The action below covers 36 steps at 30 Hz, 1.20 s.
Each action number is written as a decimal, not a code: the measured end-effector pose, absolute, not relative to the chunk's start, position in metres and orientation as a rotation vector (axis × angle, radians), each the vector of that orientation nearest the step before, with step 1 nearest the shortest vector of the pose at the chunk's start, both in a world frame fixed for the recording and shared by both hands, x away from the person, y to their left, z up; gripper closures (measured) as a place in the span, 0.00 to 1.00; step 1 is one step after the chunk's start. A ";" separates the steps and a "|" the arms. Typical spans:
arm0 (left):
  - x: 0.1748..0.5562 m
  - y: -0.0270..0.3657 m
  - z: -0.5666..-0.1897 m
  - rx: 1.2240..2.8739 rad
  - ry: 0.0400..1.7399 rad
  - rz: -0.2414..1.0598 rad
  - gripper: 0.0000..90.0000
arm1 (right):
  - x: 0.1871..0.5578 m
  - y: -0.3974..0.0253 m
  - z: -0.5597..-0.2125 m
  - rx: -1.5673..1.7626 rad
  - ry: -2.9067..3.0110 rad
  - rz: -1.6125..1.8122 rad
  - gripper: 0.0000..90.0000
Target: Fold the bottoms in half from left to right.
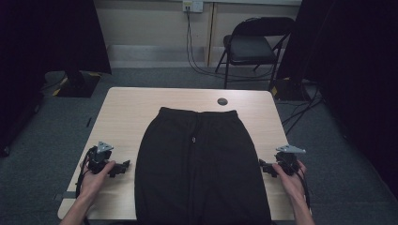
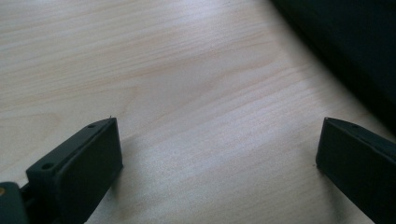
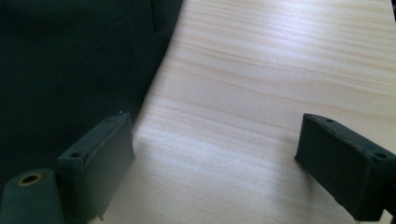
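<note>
Seen from above, a pale wooden table (image 1: 126, 108) stands in a dim room, and a pair of black trousers (image 1: 197, 164) lies flat along its middle, waistband at the far end near a small dark round cap (image 1: 222, 101) set in the tabletop, legs running toward the person and over the near edge. At the left, the person's left hand (image 1: 94, 180) rests on the table holding the left gripper (image 1: 123, 167), which points inward at the left side of the trousers but sits just beside it, not touching. Its own camera shows both black jaws spread wide over bare wood, nothing between them, with the dark cloth edge crossing the upper right corner. At the right, the right hand (image 1: 291, 176) holds the right gripper (image 1: 264, 167) in a mirrored pose, close to the right side of the trousers. Its jaws too stand wide apart and empty over the wood, the left one next to the cloth edge. Behind the table stands a black folding chair (image 1: 253, 44). This looks like the very start of folding: neither side is gripped yet. The next move probably calls for sliding each lower jaw under the cloth edge, then closing on the fabric alone.
</note>
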<state>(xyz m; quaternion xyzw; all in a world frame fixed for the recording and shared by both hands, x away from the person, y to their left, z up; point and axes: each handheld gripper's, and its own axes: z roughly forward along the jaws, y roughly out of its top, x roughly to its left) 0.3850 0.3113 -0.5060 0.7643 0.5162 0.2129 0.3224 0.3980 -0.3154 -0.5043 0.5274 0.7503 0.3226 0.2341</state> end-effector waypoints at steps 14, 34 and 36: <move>0.379 0.312 -0.493 2.002 1.370 0.535 0.19 | 0.392 -0.314 -0.496 1.431 2.090 0.866 0.19; 0.399 0.246 -0.432 2.073 0.963 0.485 0.31 | 0.347 -0.182 -0.404 0.944 2.188 1.165 0.31; 0.401 0.239 -0.436 2.081 0.941 0.466 0.32 | 0.346 -0.158 -0.408 0.901 2.272 1.195 0.36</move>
